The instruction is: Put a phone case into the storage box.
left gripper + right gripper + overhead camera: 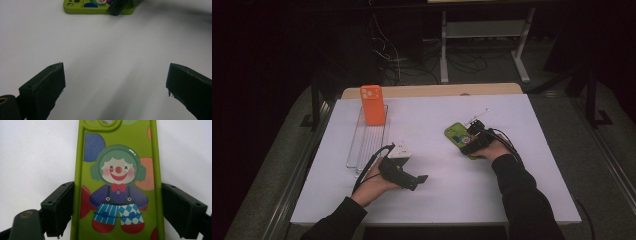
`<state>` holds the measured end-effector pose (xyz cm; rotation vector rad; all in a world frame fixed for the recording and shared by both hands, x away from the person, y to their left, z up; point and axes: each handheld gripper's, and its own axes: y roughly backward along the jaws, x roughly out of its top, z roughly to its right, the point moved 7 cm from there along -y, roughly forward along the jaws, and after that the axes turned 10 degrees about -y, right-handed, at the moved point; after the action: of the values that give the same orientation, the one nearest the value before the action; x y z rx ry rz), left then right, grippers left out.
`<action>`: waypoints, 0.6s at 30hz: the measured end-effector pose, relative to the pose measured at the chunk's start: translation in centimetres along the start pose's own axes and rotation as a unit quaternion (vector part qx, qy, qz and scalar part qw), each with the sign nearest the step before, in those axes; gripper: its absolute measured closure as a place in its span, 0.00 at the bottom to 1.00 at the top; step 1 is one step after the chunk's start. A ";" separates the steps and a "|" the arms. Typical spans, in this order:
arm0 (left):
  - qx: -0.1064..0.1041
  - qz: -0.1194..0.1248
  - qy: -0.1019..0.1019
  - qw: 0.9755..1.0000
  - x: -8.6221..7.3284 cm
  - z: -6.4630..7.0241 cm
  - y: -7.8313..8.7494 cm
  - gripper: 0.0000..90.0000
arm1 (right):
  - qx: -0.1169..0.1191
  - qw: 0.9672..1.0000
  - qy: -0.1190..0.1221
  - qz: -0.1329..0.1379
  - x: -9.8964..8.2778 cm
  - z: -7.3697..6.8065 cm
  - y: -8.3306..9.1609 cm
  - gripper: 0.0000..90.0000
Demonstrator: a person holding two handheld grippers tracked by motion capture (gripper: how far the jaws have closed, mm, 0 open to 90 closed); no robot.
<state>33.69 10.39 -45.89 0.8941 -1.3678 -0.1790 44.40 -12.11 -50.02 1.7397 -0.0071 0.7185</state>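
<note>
Two phone cases on the white table [512, 200], one wire rack, two hand-held grippers. Landmark: the wire rack [368, 142], lying flat toward the table's left side. One orange phone case [372, 104] stands upright at the rack's far end. One green phone case [460, 139], printed with a clown figure, lies flat well to the right of the rack. The right gripper [117, 210] straddles the green case's lower half; its jaws sit at the case's two long edges, the left one touching the edge, the right one against it or a hair off, cannot tell whether they press. The left gripper [115, 82] is held just right of the rack's near end, jaws spread wide with only bare table between them. One small white block [400, 150] sits by the left gripper, just right of the rack.
</note>
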 end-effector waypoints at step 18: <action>-0.032 0.000 -0.013 0.999 2.1 -1.5 0.9 0.02 | 0.054 0.997 0.046 0.026 -0.6 -0.4 5.1 0.17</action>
<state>35.20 10.44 -43.58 0.8416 -1.3778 -0.2338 41.89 -13.48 -45.78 1.8135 0.0500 0.8500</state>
